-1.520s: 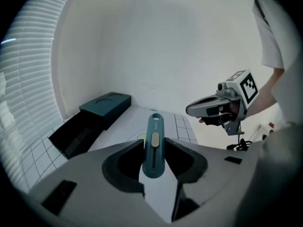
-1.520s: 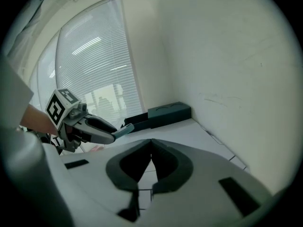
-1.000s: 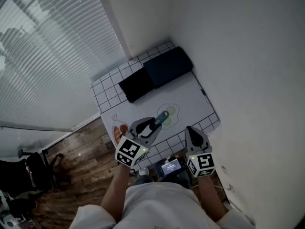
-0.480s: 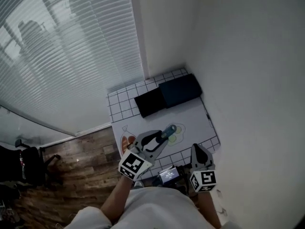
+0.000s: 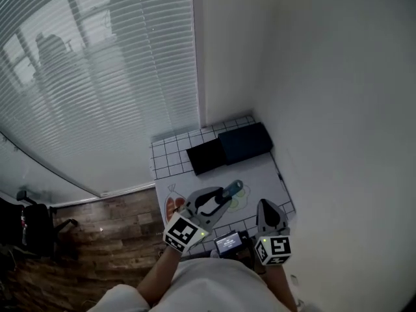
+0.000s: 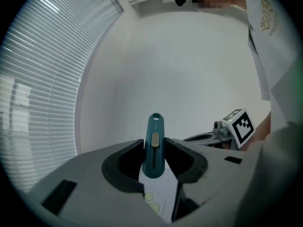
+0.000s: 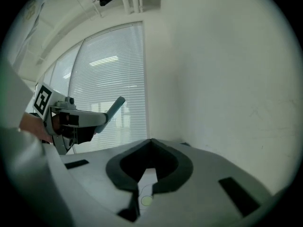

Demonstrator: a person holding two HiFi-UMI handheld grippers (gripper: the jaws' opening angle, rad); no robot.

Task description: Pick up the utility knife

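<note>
The utility knife (image 6: 154, 143) is teal with a pale slider and stands clamped between the pads of my left gripper (image 6: 154, 151), its rounded end poking out past the jaws. In the head view the knife (image 5: 233, 188) sticks out of the left gripper (image 5: 220, 199), held in the air above the white mat (image 5: 261, 174). My right gripper (image 5: 263, 207) hangs beside it on the right. Its jaws meet at the tips with nothing between them (image 7: 150, 142). From the right gripper view the left gripper (image 7: 102, 118) and the knife (image 7: 116, 106) show at the left.
A small table (image 5: 170, 151) with a white grid top stands in the room's corner, against the wall and window blinds (image 5: 97, 90). Two dark boxes (image 5: 207, 156) (image 5: 245, 142) lie at its far end. A wooden floor (image 5: 97, 226) is at the left, and a small device with a screen (image 5: 229, 242) sits near my body.
Both grippers have risen, the left still carrying the knife. In the head view the table now looks smaller and lower, and more of the blinds show.
</note>
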